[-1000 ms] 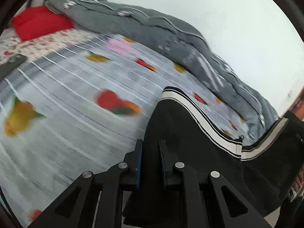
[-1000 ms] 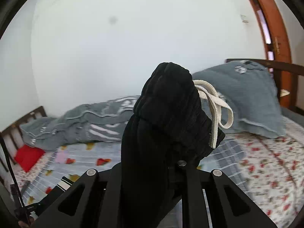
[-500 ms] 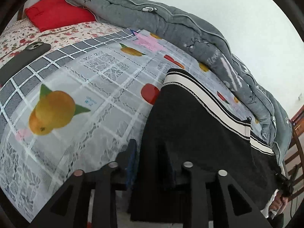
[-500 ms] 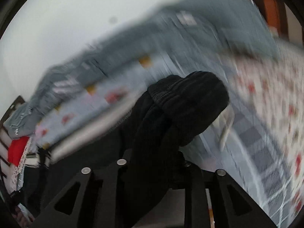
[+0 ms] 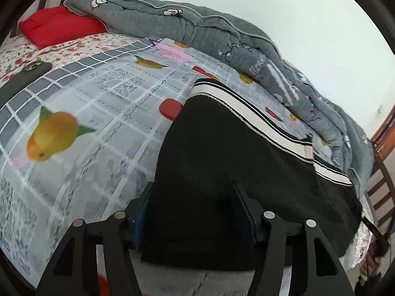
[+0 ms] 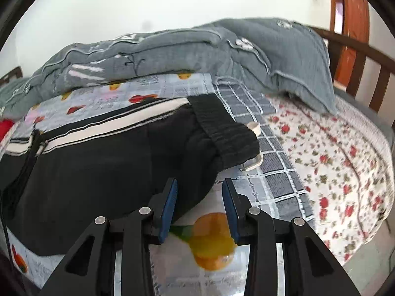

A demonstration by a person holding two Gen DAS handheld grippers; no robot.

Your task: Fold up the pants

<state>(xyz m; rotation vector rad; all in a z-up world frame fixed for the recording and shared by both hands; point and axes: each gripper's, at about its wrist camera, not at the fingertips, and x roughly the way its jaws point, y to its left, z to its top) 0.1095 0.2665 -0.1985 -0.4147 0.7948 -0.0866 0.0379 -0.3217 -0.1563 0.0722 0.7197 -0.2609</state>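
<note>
Black pants [image 5: 234, 160] with a white side stripe lie flat on the fruit-print bedsheet [image 5: 98, 113]. My left gripper [image 5: 195, 209] is at the leg end. Its jaws are opening, and the black fabric lies loose between the fingers without the pads pressing on it. In the right wrist view the pants [image 6: 98, 162] end in a ribbed waistband [image 6: 222, 130] with a white drawstring [image 6: 254, 128] poking out. My right gripper [image 6: 200, 202] is low over the sheet just in front of the waist. Its jaws are opening, and only the fabric's edge lies by the left pad.
A grey quilt [image 5: 222, 32] is bunched along the far side of the bed by the wall. A red pillow [image 5: 56, 27] and a dark phone [image 5: 22, 79] lie at the left. A wooden bed rail [image 6: 358, 61] and a door [image 6: 353, 12] stand at the right.
My right gripper came down from the air with the bunched waist, laid it on the bed and let go. My left gripper's jaws spread apart and released the leg end.
</note>
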